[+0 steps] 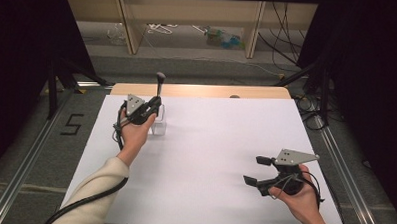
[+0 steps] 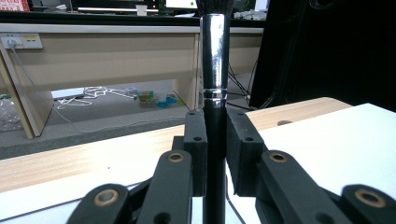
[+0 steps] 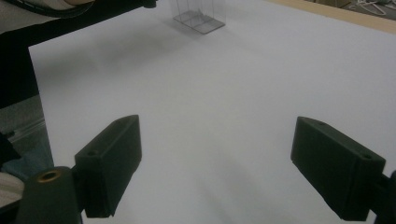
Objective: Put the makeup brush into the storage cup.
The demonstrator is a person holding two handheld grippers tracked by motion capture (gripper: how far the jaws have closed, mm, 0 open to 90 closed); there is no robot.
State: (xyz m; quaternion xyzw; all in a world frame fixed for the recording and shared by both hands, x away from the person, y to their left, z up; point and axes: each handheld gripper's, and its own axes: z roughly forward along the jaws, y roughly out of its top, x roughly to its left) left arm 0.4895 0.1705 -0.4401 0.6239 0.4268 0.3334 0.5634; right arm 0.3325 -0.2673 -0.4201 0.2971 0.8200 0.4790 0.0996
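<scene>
Right claw over white table; shelving behind.

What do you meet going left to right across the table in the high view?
Left gripper, shut on an upright brush → clear container, its place overlapping that gripper → bare white table → right gripper, jaws open and empty.

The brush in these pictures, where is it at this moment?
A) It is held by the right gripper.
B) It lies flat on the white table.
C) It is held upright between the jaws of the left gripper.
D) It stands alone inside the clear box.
C: the left gripper is shut on the black handle of the brush, which stands upright, while the right gripper is open and holds nothing.
</scene>
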